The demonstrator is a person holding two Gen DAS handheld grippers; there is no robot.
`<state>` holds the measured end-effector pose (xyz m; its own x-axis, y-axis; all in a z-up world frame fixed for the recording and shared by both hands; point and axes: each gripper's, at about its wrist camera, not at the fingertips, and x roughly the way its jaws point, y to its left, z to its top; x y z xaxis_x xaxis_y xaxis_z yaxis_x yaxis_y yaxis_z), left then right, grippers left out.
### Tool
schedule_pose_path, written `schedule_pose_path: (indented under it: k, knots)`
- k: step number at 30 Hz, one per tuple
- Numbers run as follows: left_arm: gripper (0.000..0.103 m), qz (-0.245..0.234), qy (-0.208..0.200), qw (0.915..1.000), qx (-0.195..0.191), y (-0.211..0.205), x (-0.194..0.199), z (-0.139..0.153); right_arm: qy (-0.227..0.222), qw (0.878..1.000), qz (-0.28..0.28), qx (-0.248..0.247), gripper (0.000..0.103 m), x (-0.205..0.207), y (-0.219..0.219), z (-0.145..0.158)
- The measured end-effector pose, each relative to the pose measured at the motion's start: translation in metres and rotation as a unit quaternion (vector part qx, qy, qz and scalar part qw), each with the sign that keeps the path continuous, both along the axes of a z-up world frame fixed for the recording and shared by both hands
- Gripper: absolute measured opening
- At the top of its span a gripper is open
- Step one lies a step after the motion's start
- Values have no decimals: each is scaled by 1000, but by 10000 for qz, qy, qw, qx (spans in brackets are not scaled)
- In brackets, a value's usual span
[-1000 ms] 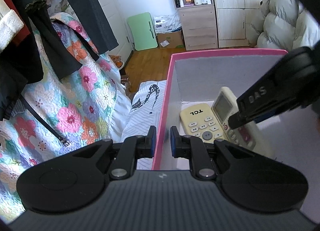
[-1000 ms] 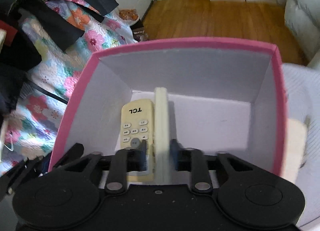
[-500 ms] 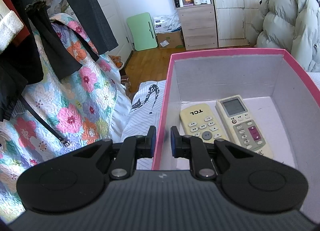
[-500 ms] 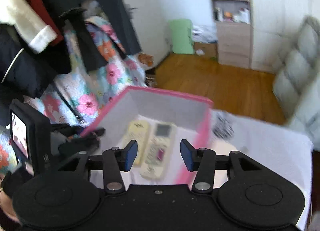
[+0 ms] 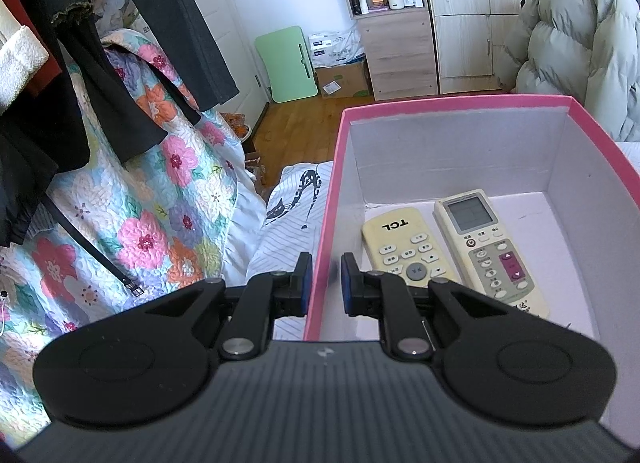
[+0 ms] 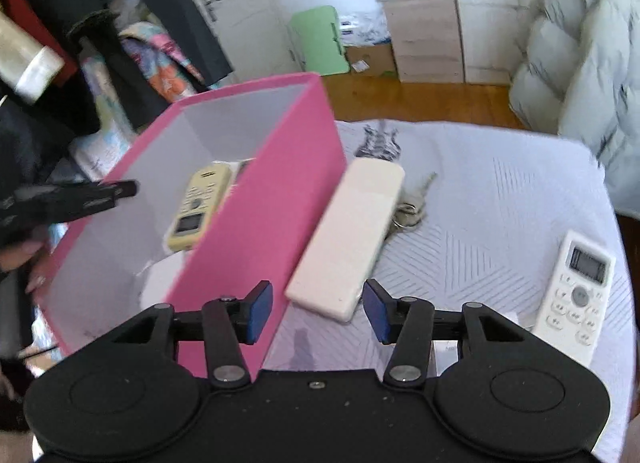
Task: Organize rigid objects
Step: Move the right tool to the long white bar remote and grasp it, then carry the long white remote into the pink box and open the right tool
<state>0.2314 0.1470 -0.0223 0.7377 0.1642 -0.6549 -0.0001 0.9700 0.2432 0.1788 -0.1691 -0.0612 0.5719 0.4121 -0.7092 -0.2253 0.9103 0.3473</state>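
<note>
From the left wrist view, the left hand-held gripper (image 5: 324,279) was pinched on the near left wall of the pink box (image 5: 460,102), one blue pad outside and one inside, nearly closed on the thin cardboard. The box sat on the bed (image 5: 288,215), which had a pale striped cover. Two remotes lay side by side on the box floor against the left wall: a yellowish TCL remote (image 5: 408,247) and, touching its right side, a longer cream remote with a screen (image 5: 488,251). A floral quilt (image 5: 152,223) hung to the left under dark clothes (image 5: 120,63), and a puffy grey-green coat (image 5: 580,47) was heaped at the far right.

From the right wrist view, the right hand-held gripper (image 6: 318,309) hung outside the box, above the bed, its jaws opening and roughly half spread with nothing between the pads. The pink box (image 6: 260,199) lay to the left, and the left hand-held gripper (image 6: 132,189) showed as a dark finger at its far rim. Just beside the box's right wall lay a plain white remote (image 6: 348,231), face down. A bunch of keys (image 6: 412,207) touched its far right edge. Well apart, near the bed's right edge, lay a white remote with a display (image 6: 576,295), face up.
</note>
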Motion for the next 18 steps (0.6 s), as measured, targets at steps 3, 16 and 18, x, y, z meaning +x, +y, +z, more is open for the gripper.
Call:
schedule_pose_path:
  k: [3,16,18]
  knots:
    - [14,-2,1,10000,13,0,0,0,205,9989,-304,283,58,21,-12,-17]
    - [14,6,52,10000,84,2,3,1,477,9897,-605,1205,39,61,-21,-53]
    - [14,-1,46,10000,86,1,3,1,225,9919,-529,1129,26,55,-20,-47]
